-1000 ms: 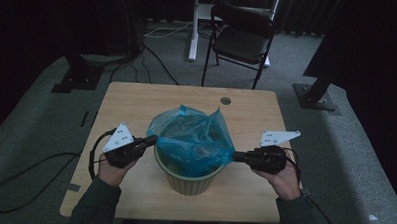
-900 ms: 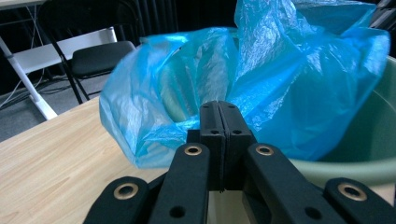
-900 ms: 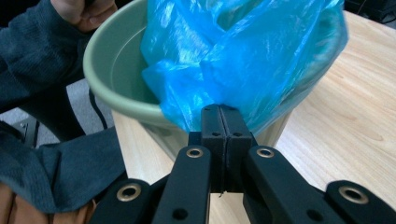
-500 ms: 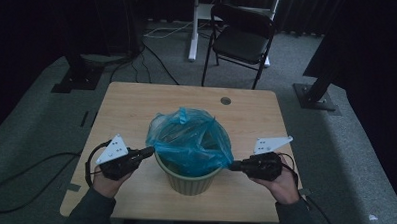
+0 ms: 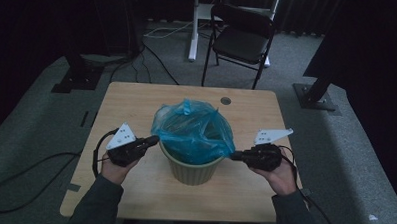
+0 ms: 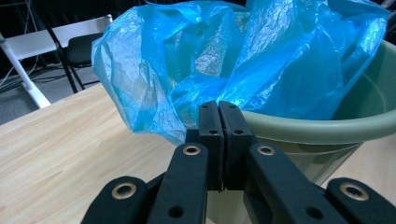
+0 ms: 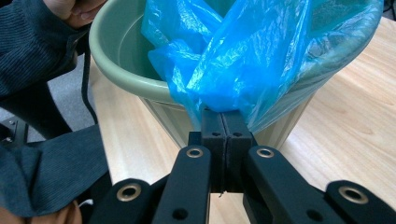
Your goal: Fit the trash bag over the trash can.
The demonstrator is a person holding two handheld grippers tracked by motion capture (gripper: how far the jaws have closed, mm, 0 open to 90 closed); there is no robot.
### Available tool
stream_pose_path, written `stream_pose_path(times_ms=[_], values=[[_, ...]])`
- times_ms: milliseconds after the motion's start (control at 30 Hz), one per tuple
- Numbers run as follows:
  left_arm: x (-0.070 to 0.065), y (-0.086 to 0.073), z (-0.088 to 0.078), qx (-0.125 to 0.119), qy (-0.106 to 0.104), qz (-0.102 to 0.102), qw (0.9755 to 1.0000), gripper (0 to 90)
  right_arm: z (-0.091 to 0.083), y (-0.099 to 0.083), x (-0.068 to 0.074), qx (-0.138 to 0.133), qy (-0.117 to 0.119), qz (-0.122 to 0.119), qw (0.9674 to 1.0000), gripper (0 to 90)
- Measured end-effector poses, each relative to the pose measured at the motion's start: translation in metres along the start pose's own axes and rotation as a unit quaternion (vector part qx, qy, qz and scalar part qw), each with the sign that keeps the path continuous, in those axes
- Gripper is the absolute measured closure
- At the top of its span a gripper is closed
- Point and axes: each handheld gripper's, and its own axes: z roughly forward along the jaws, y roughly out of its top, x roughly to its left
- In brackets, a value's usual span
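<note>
High view: a round pale-green plastic bin [image 5: 192,168] stands near the middle of a light wooden table [image 5: 136,105], with a blue bag [image 5: 193,129] bulging out of its mouth.
Bag: thin, glossy, crinkled blue film, half see-through; it puffs up in loose folds above the rim and drapes over it on both sides.
Bin: smooth matte plastic, tapering downward, with a rolled lip; it sits between the two grippers.
Left gripper [image 5: 153,139]: held level at the bin's left side, tips at the rim; in the left gripper view its black jaws are pressed together [image 6: 219,116] with a hanging fold of the bag right at the tips. Whether film is pinched between them cannot be told.
Right gripper [image 5: 233,155]: held level at the bin's right side; in the right gripper view its jaws are closed tight [image 7: 223,122] on the lower edge of the bag, where the film gathers into a stretched point just outside the rim.
Table: pale wood grain, flat, with rounded corners and a small round hole [image 5: 225,100] near the far edge.
Floor: grey carpet with a black folding chair [image 5: 241,41] beyond the table.
</note>
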Motion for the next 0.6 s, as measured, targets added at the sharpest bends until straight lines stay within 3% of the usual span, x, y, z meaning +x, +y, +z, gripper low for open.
stream_pose_path(times_ms=[133, 367, 600], values=[[0.007, 0.003, 0.007, 0.001, 0.003, -0.008, 1.0000, 86.5, 0.003, 0.004, -0.010, -0.003, -0.009, 0.009, 0.9999, 89.6], [0.009, 0.008, -0.002, -0.008, 0.006, -0.011, 0.9999, 75.0, -0.005, 0.006, -0.009, -0.008, -0.005, 0.007, 0.9999, 67.7], [0.010, 0.020, -0.006, -0.013, -0.005, -0.009, 0.9999, 65.5, -0.018, 0.011, -0.008, -0.026, -0.007, 0.006, 0.9996, 60.1]])
